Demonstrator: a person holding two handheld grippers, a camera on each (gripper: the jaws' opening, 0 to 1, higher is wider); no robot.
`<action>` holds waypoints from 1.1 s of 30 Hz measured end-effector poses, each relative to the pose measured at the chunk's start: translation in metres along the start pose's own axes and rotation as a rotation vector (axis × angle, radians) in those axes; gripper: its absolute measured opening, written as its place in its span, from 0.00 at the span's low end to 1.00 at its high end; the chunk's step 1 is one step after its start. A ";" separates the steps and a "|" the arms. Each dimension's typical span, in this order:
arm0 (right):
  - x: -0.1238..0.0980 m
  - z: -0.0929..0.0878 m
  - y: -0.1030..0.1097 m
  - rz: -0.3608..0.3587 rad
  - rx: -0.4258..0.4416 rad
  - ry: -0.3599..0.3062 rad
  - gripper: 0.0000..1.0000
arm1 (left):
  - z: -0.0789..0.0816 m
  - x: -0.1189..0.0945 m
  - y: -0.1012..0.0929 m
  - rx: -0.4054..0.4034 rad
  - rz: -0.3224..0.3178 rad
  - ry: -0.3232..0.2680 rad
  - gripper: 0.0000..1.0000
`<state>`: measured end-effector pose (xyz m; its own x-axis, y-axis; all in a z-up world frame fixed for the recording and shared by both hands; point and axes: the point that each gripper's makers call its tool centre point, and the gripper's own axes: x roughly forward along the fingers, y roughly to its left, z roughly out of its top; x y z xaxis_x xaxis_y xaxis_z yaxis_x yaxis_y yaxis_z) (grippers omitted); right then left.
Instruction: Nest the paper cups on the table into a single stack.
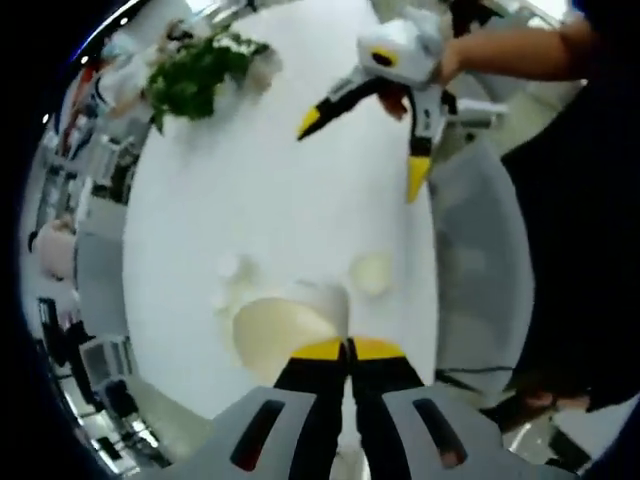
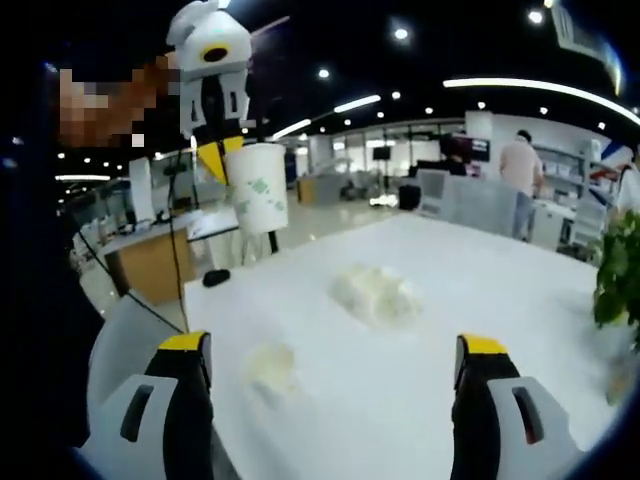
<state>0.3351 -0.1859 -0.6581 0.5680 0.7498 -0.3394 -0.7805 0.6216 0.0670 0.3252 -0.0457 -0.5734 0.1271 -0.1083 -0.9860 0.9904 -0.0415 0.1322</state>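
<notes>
White table [image 2: 480, 270] in an open office, one paper cup [image 2: 258, 188] lifted for stacking.
Left gripper [image 2: 222, 150] pinches the cup by its rim above the table, so it can drop into the cups on the table [image 2: 375, 293]; right gripper [image 2: 335, 360] hovers wide, empty.

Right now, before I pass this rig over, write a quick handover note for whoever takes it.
Left hand-held gripper: shut on the wall of a paper cup, held in the air above the table.
Right hand-held gripper: open, holding nothing, low over the table.
On the table: a larger pale shape and a smaller one, both washed out. They are probably cups, but I cannot tell whether any are nested.
Done: one cup picked up.
Left: nest it into another cup, then gather the rest into one stack.
</notes>
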 end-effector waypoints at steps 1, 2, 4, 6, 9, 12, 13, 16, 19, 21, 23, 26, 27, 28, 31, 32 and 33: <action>-0.001 -0.001 0.000 0.000 0.002 0.002 1.00 | 0.001 0.000 -0.001 0.017 -0.016 0.015 0.00; -0.002 -0.002 -0.001 0.000 0.003 0.004 1.00 | 0.002 0.000 -0.002 0.019 -0.019 0.019 0.00; -0.003 -0.004 -0.002 -0.006 0.004 0.007 1.00 | 0.004 -0.001 -0.003 0.019 -0.014 0.033 0.00; -0.004 -0.006 -0.004 -0.009 0.008 0.006 1.00 | 0.006 -0.002 -0.005 0.023 -0.021 0.044 0.00; -0.005 -0.008 -0.002 -0.007 0.031 0.001 1.00 | 0.008 -0.001 -0.005 0.021 -0.016 0.063 0.00; -0.006 -0.010 0.000 -0.007 0.030 0.004 1.00 | 0.010 0.000 -0.011 0.010 -0.029 0.073 0.00; -0.006 -0.010 0.000 -0.007 0.031 0.003 1.00 | 0.010 0.000 -0.011 0.008 -0.032 0.074 0.00; -0.007 -0.010 0.000 -0.011 0.028 -0.005 1.00 | 0.008 0.002 -0.016 -0.024 -0.044 0.093 0.00; -0.007 -0.009 0.000 -0.010 0.033 -0.012 1.00 | 0.005 0.004 -0.015 -0.032 -0.030 0.110 0.00; -0.008 -0.008 0.000 -0.010 0.032 -0.015 1.00 | 0.005 0.004 -0.015 -0.033 -0.032 0.113 0.00; -0.009 -0.007 -0.001 -0.013 0.025 -0.020 1.00 | 0.005 0.004 -0.016 -0.031 -0.029 0.120 0.00; -0.010 -0.007 -0.001 -0.009 0.015 -0.020 1.00 | 0.008 0.004 -0.016 -0.026 -0.025 0.113 0.00; -0.011 -0.008 -0.002 -0.011 0.000 -0.012 1.00 | 0.009 0.004 -0.017 -0.028 -0.030 0.109 0.00; -0.012 -0.010 -0.003 -0.015 -0.019 0.000 1.00 | 0.010 0.005 -0.018 -0.029 -0.034 0.108 0.00; -0.015 -0.014 -0.001 -0.007 -0.059 0.007 1.00 | 0.011 0.007 -0.020 -0.031 -0.035 0.110 0.00; -0.016 -0.014 0.000 -0.004 -0.058 0.010 1.00 | 0.011 0.007 -0.020 -0.035 -0.039 0.112 0.00; -0.016 -0.015 0.000 -0.003 -0.061 0.010 1.00 | 0.012 0.008 -0.021 -0.036 -0.042 0.112 0.00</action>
<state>0.3219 -0.2015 -0.6664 0.5676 0.7455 -0.3492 -0.7936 0.6084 0.0089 0.3051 -0.0575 -0.5832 0.0891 0.0047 -0.9960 0.9960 -0.0078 0.0890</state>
